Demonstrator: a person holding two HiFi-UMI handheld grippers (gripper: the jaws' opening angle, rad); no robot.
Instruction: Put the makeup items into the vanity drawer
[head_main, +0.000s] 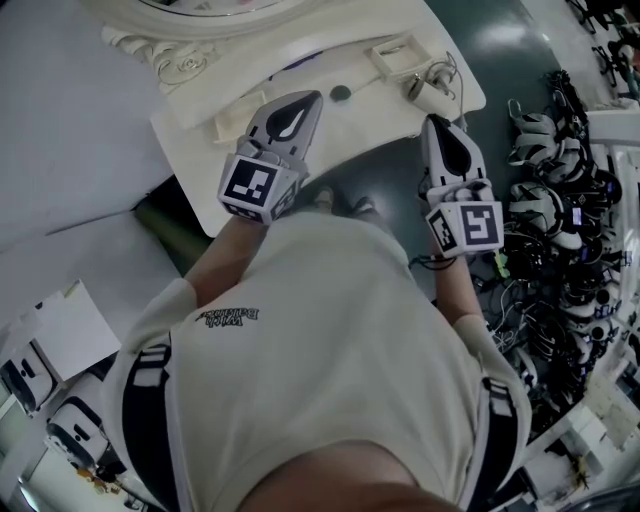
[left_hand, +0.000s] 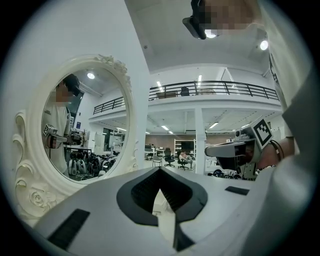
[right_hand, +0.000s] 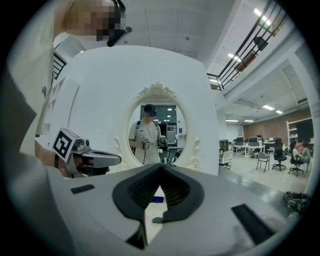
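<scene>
Nearest to you, both tools are empty. The fingers of your left gripper (head_main: 316, 98) are pressed tip to tip with nothing between them, and those of your right gripper (head_main: 433, 122) are closed the same way. If you reach like that, you will likely shove an item across the counter (head_main: 372, 128) rather than pick it up, so open them first. The small dark round piece (head_main: 341, 93) lies just beside the left fingertips, on the side toward the right ones. It looks light and low, and a closed tip meeting it could send it sliding toward the mirror base. Just past the right fingertips a pale item with a thin cord (head_main: 432, 88) sits close to the counter's outer edge. A nudge there could tip it off, or the cord could snag a finger and drag along. Slightly farther past those fingers stands a small open tray (head_main: 395, 55), which a careless sweep could shift. No view shows the vanity drawer, because your body and the grippers cover the counter's front, so I cannot tell whether it is open. Lift something before it is and you will be stuck holding it. Farthest beyond the left fingers, the ornate mirror (head_main: 180, 62) is the thing you would knock by overreaching.
</scene>
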